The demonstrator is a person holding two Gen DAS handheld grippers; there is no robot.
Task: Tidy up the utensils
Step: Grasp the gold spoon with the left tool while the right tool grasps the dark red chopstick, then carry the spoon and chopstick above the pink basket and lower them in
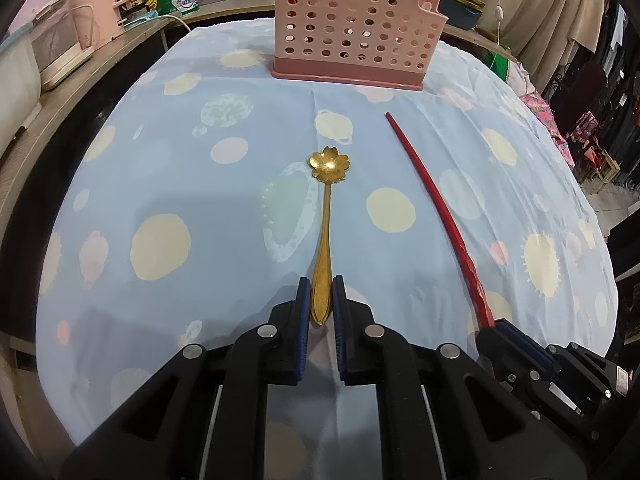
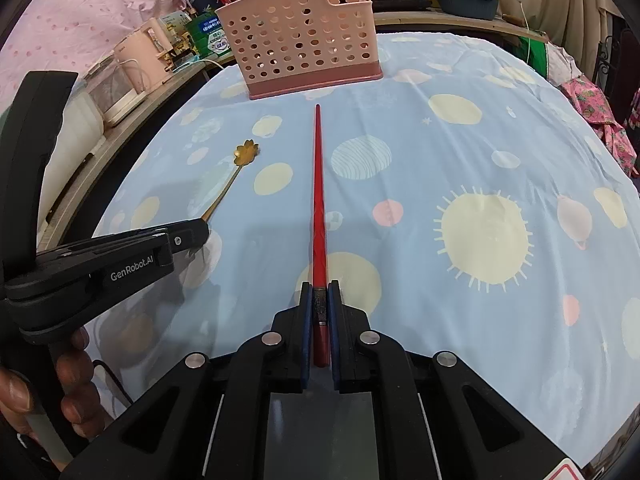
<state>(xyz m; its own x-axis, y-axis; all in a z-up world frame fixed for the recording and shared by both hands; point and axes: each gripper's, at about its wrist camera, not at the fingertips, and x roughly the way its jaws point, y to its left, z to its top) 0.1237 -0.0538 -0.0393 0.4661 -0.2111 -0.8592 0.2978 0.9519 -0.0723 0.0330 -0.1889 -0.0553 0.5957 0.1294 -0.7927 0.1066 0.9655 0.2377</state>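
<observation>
**Clerk:** On the pale blue cloth with yellow and pink spots (image 1: 168,184), item one: a gold metal spoon with a flower-shaped bowl (image 1: 326,216), flat, bowl toward the rack. Your left gripper (image 1: 321,304) has its blue pads drawn in on the butt of the handle, pinching it.

**Checker:** Item two?

**Clerk:** A long red chopstick (image 2: 319,200), flat, tip toward the rack. Your right gripper (image 2: 321,308) is pressed together on its thick end. Item three: a pink perforated plastic utensil rack (image 1: 352,28), upright at the far edge of the cloth, well apart from both pieces.

**Checker:** Risks?

**Clerk:** You hold both pieces at their very ends. Lifted so, each long shaft may droop or swivel in the pads, and a tip may catch the rack's wall instead of clearing the rim.

**Checker:** Room?

**Clerk:** Open cloth ahead of both. Your grippers sit near each other; cluttered shelves lie off the left edge.
</observation>
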